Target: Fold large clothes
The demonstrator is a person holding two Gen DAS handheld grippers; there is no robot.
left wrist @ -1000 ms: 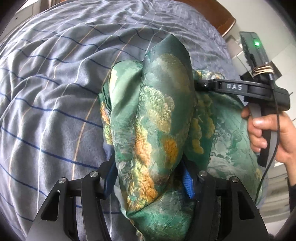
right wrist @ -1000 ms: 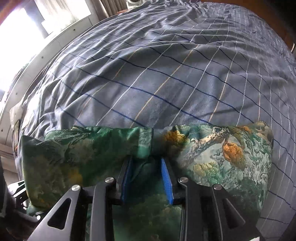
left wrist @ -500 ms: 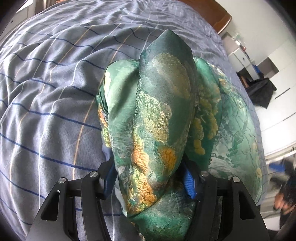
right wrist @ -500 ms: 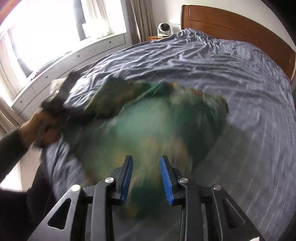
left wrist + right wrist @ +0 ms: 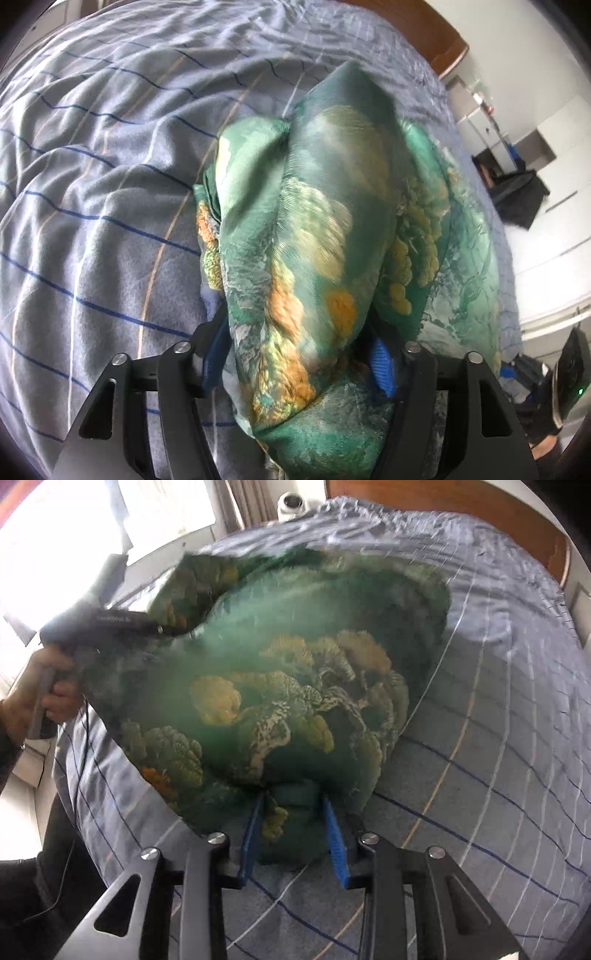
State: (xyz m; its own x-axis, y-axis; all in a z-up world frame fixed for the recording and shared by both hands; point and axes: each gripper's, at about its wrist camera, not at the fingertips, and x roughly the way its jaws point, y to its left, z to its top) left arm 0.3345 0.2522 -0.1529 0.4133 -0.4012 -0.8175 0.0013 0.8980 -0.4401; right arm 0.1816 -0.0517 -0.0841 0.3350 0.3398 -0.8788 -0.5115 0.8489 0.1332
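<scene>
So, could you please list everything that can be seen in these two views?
garment: one, green with yellow and orange print, held up over the bed
bedcover: one, grey with blue and tan lines, under the garment
headboard: one, brown wood, far end of the bed
window: one, bright, left in the right wrist view
left gripper: black, blue pads, shut on the garment
right gripper: black, blue pads, shut on the garment
left hand: on its gripper's handle

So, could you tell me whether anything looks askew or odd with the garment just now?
Nothing looks damaged. The green patterned garment is bunched and billowing above the striped bed cover, pinched by the left tool and right tool, so no neat fold shows yet.
</scene>
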